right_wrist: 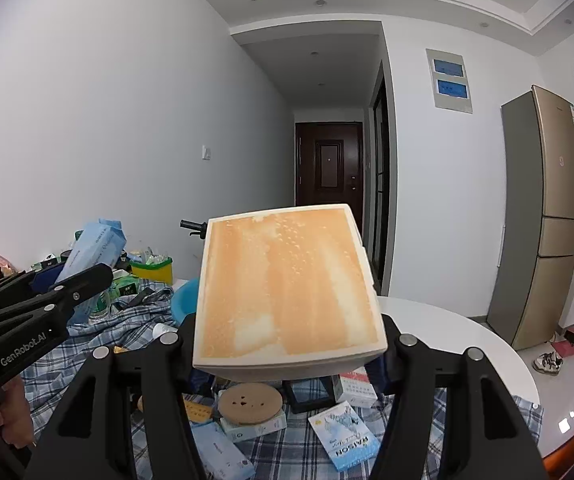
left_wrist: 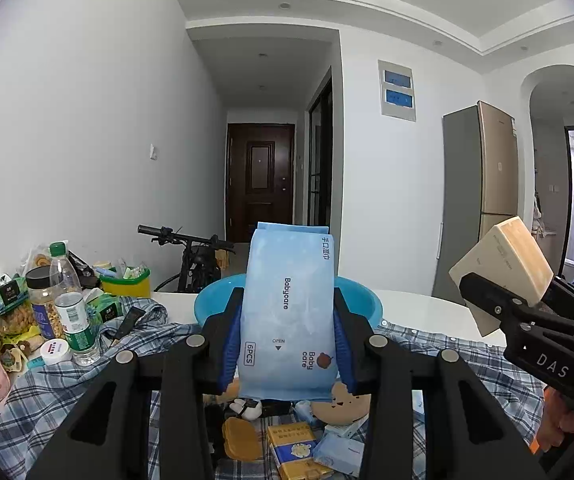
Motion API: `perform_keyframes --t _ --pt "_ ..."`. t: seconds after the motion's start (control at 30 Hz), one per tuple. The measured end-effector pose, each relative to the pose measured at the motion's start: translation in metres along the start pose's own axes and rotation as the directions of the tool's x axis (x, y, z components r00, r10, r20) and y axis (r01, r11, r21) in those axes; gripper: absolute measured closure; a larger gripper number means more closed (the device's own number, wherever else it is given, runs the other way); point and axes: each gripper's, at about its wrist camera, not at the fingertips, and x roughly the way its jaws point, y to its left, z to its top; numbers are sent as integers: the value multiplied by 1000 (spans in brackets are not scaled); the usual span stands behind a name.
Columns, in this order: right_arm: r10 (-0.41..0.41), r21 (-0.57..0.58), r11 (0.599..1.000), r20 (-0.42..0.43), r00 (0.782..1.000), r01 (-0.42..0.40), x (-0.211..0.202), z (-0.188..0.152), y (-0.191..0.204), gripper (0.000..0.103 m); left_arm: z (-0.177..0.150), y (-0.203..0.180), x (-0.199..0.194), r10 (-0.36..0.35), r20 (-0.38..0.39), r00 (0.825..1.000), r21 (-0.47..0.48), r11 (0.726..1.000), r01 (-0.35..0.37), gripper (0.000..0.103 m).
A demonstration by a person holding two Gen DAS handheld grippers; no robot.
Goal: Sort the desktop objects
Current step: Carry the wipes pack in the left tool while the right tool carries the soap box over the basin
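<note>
Your left gripper (left_wrist: 289, 344) clamps an upright pale-blue wipes pack (left_wrist: 289, 312); your right gripper (right_wrist: 287, 344) grips a cream, orange-faced box (right_wrist: 287, 284).

In the right wrist view the cream box (right_wrist: 287, 284) hides the right tool's (right_wrist: 287, 360) fingertips and most of the blue basin (right_wrist: 183, 300) behind it. In the left wrist view the wipes pack (left_wrist: 289, 312) covers the basin's (left_wrist: 361, 304) middle, and the yellow carton (left_wrist: 295, 452) runs off the bottom edge. Small print on the bottles (left_wrist: 73, 312) is unreadable.
</note>
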Motion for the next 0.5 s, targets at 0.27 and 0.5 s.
perform_keyframes --t 0.27,0.5 --pt "-7 -7 1000 16 1000 7 26 13 -1 44 23 7 32 -3 0 1000 10 1000 3 61" --pt "25 13 1000 -15 1000 -25 64 24 -5 44 41 15 64 -24 -9 1000 -20 1000 24 61"
